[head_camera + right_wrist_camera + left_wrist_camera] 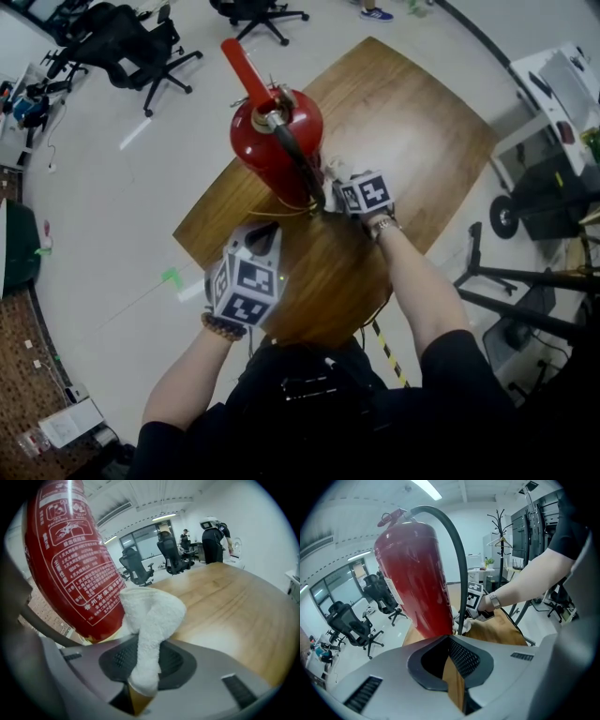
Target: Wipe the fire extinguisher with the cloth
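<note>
On the wooden table (412,141) stands the red fire extinguisher (277,141), likely heavy and slippery, with the right tool (140,670) pinching the soft white cloth (152,616) by one end near its bottom, and the left tool (447,663) open and empty.

The fire extinguisher (277,141) stands upright on the desk (422,141), close to the desk's 9 o'clock edge in the head view. Its hose (298,159) runs down its 5 o'clock side. The right gripper (339,187) sits at 4 o'clock of the fire extinguisher, just beside its base, with the cloth (151,620) between its jaws and against the lower body. The left gripper (265,239) is at 6 o'clock, near the base. On the floor (112,216), office chairs (131,42) stand at 10 and 12 o'clock.
</note>
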Demonstrator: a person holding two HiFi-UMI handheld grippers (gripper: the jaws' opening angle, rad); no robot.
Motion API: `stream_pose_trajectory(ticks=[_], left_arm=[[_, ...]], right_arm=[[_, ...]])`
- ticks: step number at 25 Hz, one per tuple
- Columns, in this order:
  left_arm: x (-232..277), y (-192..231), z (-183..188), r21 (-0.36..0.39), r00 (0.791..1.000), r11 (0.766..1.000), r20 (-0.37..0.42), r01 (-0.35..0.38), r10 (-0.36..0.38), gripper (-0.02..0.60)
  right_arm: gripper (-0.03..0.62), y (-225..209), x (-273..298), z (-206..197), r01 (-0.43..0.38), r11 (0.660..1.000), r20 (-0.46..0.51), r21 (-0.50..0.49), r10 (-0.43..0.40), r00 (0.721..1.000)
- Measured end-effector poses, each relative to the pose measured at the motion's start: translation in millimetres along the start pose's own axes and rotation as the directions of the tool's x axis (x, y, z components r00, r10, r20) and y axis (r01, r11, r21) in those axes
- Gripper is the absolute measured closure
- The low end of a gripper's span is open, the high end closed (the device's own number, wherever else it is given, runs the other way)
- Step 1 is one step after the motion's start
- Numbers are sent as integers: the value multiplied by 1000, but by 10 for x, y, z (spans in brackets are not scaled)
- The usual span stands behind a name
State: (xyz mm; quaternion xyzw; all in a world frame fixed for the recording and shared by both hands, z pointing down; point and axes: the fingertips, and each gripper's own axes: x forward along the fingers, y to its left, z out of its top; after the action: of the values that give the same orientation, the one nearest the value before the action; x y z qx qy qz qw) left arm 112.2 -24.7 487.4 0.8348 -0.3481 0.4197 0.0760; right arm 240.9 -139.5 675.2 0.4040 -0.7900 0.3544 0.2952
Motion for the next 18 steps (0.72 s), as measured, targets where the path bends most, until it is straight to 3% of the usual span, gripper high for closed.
stream_pose_trajectory(ticks=[4, 9, 14, 18], left_arm=[[-36, 27, -7, -5, 1000, 1000, 8, -7, 7, 581], [-67, -6, 47, -3, 999, 1000, 32, 3, -3, 581], [-126, -30, 124, 6, 998, 1000, 57, 5, -6, 581], [-194, -6, 183, 8, 997, 1000, 76, -4, 4, 581]], right_arm=[[480, -149, -189, 55, 52, 999, 8, -7, -52, 999], [480, -238, -891, 664, 80, 996, 193, -26, -73, 978], [480, 24, -1802, 1542, 91, 988, 406, -127, -32, 913], [480, 349, -2298, 2040, 33, 981, 489, -190, 66, 870]])
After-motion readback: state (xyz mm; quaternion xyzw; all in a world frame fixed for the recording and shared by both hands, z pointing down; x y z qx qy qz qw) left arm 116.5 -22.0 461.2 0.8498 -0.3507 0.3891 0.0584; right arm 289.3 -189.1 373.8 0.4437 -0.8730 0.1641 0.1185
